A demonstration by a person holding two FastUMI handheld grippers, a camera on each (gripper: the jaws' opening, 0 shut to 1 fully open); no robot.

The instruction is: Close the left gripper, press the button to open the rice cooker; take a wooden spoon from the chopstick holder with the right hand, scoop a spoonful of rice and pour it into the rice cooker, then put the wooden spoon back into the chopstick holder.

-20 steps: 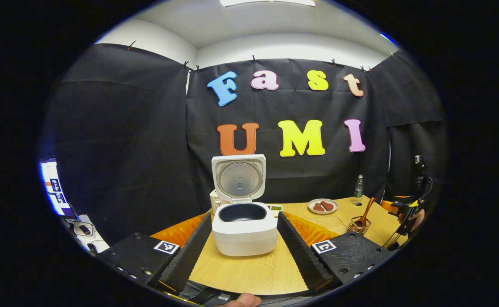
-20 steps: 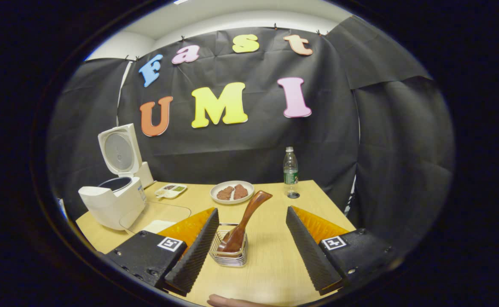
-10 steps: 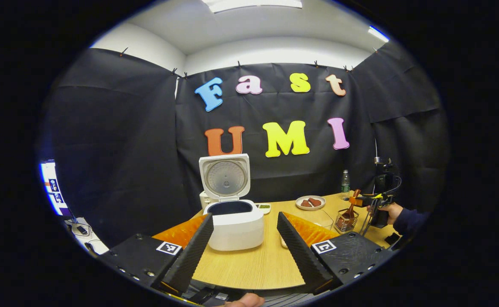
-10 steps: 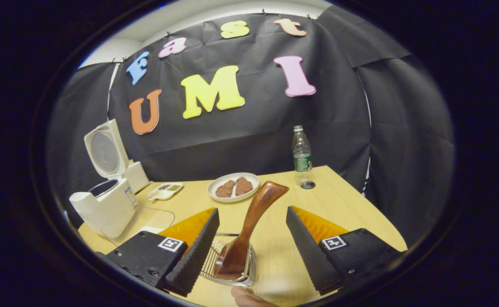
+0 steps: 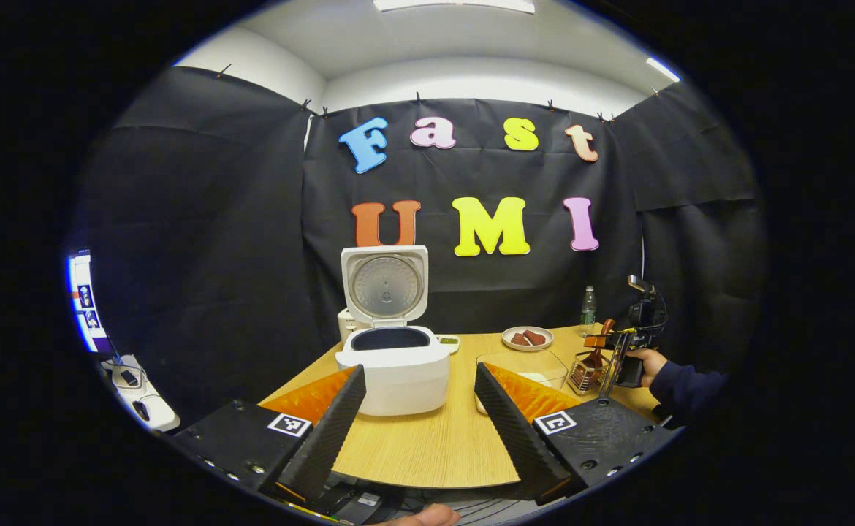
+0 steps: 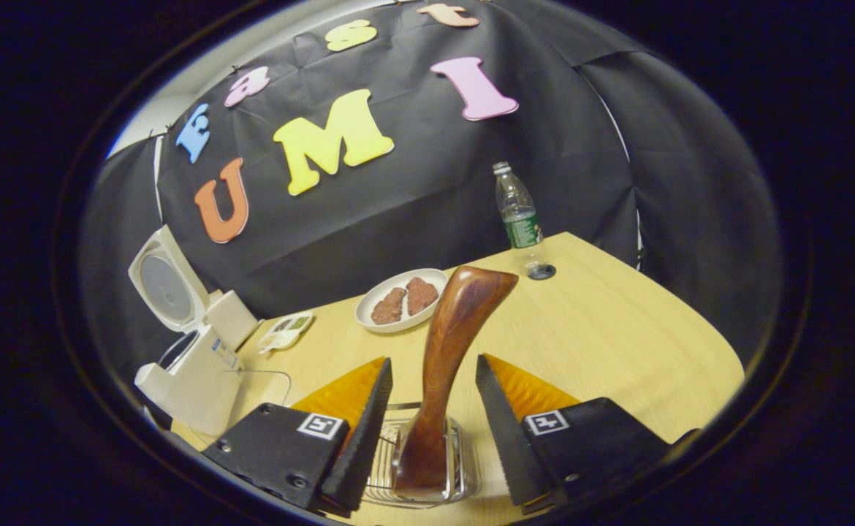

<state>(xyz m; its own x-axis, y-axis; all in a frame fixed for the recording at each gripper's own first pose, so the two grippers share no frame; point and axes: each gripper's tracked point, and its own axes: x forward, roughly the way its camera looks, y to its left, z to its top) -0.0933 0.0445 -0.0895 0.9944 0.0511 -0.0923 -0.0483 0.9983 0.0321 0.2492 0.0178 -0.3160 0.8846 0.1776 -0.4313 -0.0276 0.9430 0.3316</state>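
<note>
The rice cooker (image 5: 392, 365) stands with its lid (image 5: 384, 285) up, so the button step looks done — the step in hand is taking the wooden spoon (image 6: 448, 351) from the chopstick holder (image 6: 420, 467). In the right gripper view the right gripper (image 6: 433, 424) has its fingers spread to either side of the spoon's handle, a gap showing on both sides; they do not appear to touch the wood, though the fisheye bend makes the left gap hard to judge. The spoon stands bowl-down in the wire holder, its long axis near upright and leaning up and to the right in this view, the broad handle end toward the plate (image 6: 401, 298) and bottle (image 6: 519, 215). The next move calls for pressing both fingers onto the handle, then lifting along that lean so the bowl clears the wire rim. The left gripper (image 5: 419, 420) hangs back from the cooker with its fingers wide apart, holding nothing — the glass bowl (image 5: 521, 369) sits just right of the cooker
</note>
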